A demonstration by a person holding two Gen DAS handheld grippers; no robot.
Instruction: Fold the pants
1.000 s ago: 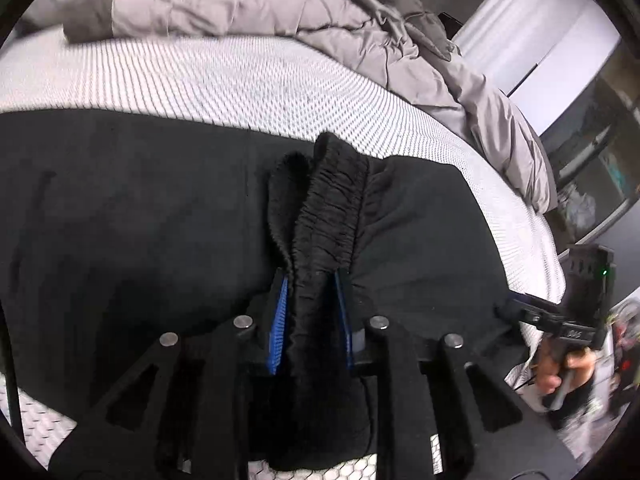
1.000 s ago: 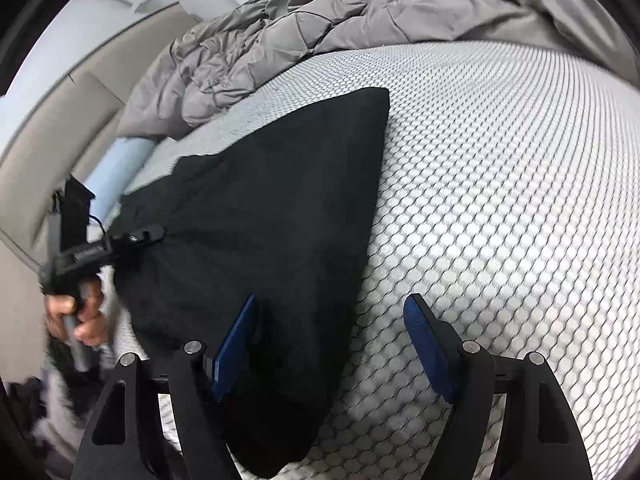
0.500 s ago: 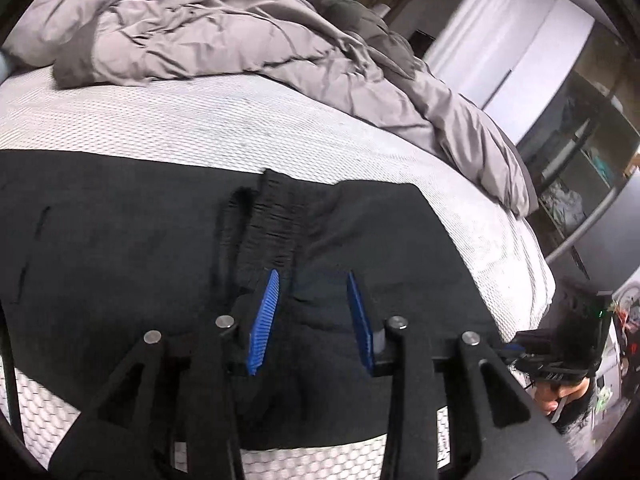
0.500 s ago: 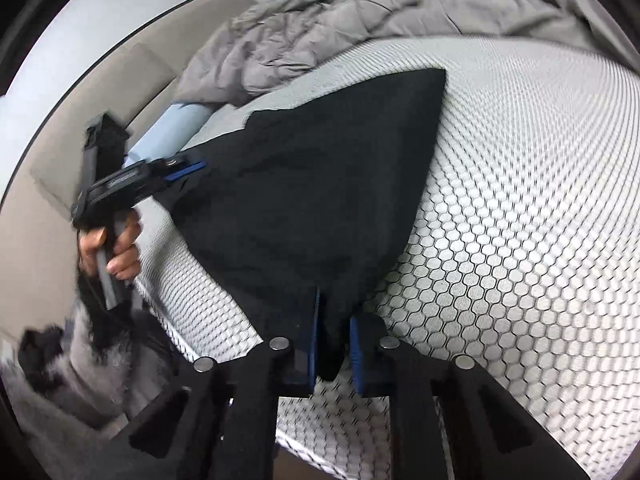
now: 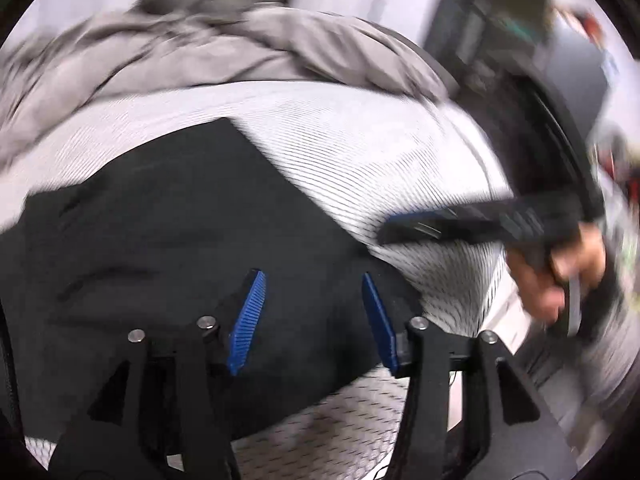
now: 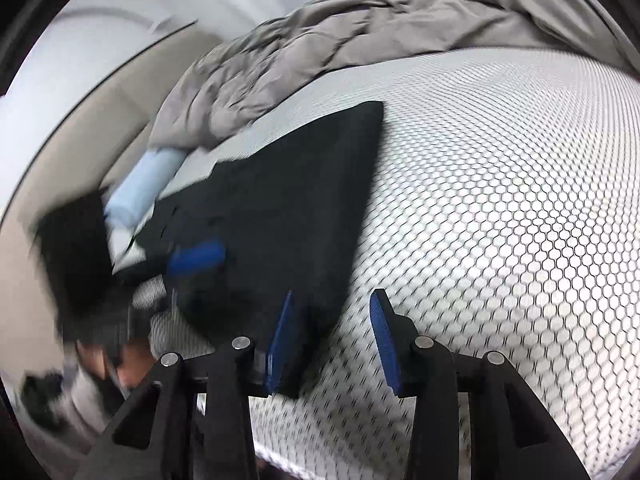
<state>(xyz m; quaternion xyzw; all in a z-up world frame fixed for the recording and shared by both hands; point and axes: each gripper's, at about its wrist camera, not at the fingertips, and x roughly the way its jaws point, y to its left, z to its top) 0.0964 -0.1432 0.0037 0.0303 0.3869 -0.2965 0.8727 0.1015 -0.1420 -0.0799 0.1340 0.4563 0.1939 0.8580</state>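
The black pants (image 5: pixel 168 232) lie folded flat on the white mesh mattress (image 5: pixel 360 148); in the right wrist view they (image 6: pixel 288 200) taper to a corner near me. My left gripper (image 5: pixel 310 312) is open and empty, hovering just above the pants' near edge. My right gripper (image 6: pixel 330 332) is open and empty, its left finger over the pants' near corner. The right gripper also shows in the left wrist view (image 5: pixel 460 220), blurred, held by a hand. The left gripper shows blurred in the right wrist view (image 6: pixel 192 260).
A grey duvet (image 5: pixel 180 52) is bunched along the far side of the bed, also in the right wrist view (image 6: pixel 360 28). A light blue pillow (image 6: pixel 144 188) lies at the left. The mattress edge (image 5: pixel 492 320) drops off at the right, with shelving beyond.
My left gripper has let go of the waistband, opened wider and swung right. My right gripper, shut on the pants' corner half a second ago, has opened and released it.
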